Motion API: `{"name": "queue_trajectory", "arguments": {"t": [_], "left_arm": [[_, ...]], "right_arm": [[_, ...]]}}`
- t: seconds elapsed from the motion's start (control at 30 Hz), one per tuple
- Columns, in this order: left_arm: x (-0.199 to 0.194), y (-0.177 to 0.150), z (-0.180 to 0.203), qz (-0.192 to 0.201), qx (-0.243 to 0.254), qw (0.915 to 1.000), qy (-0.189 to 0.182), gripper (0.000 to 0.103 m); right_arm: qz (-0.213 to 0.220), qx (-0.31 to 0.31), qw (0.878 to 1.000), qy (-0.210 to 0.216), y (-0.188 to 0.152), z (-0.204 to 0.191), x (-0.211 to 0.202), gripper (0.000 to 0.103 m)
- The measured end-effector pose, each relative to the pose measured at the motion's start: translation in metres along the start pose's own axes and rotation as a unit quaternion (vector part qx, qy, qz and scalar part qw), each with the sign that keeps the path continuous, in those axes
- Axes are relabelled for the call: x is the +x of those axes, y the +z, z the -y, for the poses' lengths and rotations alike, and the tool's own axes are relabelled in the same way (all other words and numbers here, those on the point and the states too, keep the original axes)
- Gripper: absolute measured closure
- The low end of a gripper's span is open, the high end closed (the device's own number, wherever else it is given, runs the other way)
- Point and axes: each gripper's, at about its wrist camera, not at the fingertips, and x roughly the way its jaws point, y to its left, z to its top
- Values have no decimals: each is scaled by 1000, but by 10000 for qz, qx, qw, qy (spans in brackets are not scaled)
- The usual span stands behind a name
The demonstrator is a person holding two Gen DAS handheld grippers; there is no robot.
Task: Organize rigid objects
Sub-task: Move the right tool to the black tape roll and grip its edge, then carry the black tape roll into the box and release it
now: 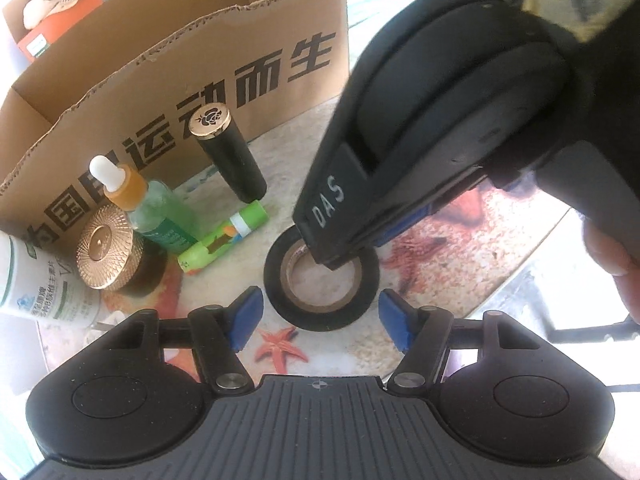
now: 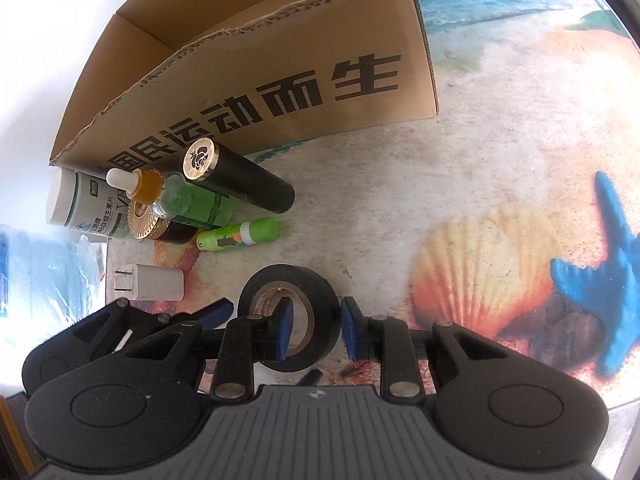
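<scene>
tape roll (image 2: 286, 322) x1 | bottles x4 | R tongs (image 2: 314, 330) straddle its wall, gap | L tongs (image 1: 320, 320) open

Harsh daylight bleaches the desk (image 2: 500, 92) toward 3 o'clock; fisheye edges curve, blown-out white at 9 o'clock.

Black tape roll (image 2: 288, 320) lies flat on tablecloth (image 2: 400, 200).

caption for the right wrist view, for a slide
Right gripper straddling the wall of a black tape roll, beside a cardboard box.
</scene>
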Motion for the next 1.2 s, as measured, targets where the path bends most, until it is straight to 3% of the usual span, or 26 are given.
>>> {"name": "queue_trajectory", "arguments": {"t": [0.57,0.93,1.2], "left_arm": [[13,6,6,89,-64,9999,77,39],[-22,-2,15,453,129,9989,79,39],[-71,-7,-7,880,117,9953,378,39]], "right_arm": [[42,-24,10000,70,-2,1,-2,75],[313,225,9992,121,-16,-1,-28,75],[771,119,9964,334,-15,-38,-67,75]]}}
